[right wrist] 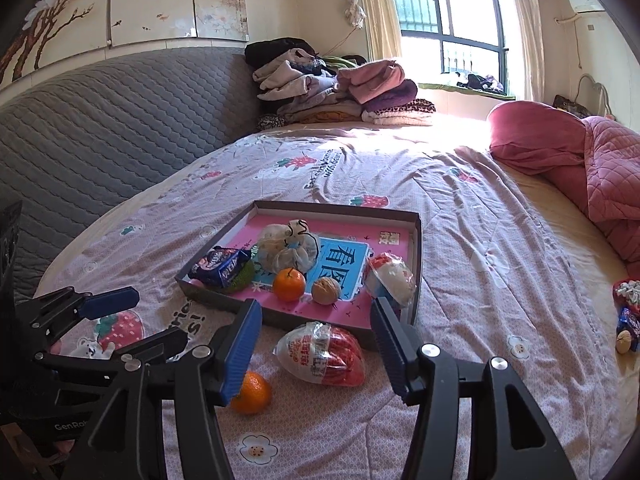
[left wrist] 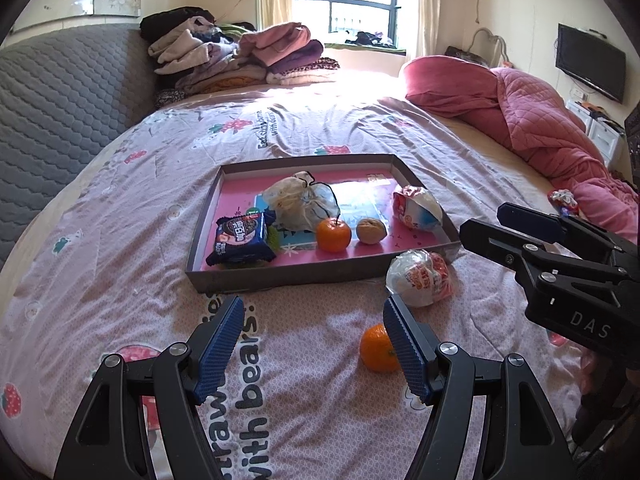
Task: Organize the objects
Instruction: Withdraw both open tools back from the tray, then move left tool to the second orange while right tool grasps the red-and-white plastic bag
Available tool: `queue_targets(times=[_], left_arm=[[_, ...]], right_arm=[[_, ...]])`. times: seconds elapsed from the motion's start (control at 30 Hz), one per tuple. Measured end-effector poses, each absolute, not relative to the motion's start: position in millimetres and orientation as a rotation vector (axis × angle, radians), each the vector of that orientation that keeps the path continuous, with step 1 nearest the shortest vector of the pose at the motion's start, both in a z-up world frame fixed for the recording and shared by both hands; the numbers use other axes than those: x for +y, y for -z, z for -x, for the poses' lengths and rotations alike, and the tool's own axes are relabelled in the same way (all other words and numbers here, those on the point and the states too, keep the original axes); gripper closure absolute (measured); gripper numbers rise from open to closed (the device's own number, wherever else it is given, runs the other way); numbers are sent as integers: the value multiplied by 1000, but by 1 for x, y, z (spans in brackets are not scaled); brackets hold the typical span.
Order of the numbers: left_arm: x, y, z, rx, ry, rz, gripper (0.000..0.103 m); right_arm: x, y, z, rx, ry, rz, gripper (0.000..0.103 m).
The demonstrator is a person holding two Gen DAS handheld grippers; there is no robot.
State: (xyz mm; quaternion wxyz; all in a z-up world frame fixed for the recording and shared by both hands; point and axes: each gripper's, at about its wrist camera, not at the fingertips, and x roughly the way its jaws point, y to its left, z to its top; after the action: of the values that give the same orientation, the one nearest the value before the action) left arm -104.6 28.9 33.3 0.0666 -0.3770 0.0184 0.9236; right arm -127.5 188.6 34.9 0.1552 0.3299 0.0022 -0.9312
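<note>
Left tongs (left wrist: pixel 312 344) wide, empty; right tongs (right wrist: pixel 316 344) wide, empty. Loose mandarin (left wrist: pixel 376 348) and egg packet (right wrist: pixel 324 354) on bed (left wrist: pixel 120 280), just before tray (left wrist: pixel 280 276). Inside tray: cookie pack (left wrist: pixel 240 240), mandarin in tray (left wrist: pixel 333 234), walnut (left wrist: pixel 371 231), second egg packet (left wrist: pixel 416 208), mesh bag (left wrist: pixel 300 204) behind.

The left gripper (left wrist: pixel 314 346) hangs wide apart over the bedsheet (left wrist: pixel 120 240), a tangerine (left wrist: pixel 376 349) seemingly just beside it.

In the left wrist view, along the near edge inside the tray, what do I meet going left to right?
Blue biscuit packet → orange → walnut → white and red wrapped egg-shaped snack against the tray's right wall. The plastic bag behind them overlaps, so I leave it out.
</note>
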Motion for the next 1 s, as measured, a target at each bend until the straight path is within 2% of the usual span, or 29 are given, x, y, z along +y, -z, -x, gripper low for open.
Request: queue_targets(times=[0.6, 1.0], left_arm=[[67, 16, 94, 171, -2652, 1183, 30], [76, 37, 113, 164, -2613, 1167, 30]], right_arm=[[185, 10, 143, 54, 2613, -1105, 46], [177, 34, 160, 96, 2582, -1167, 42]])
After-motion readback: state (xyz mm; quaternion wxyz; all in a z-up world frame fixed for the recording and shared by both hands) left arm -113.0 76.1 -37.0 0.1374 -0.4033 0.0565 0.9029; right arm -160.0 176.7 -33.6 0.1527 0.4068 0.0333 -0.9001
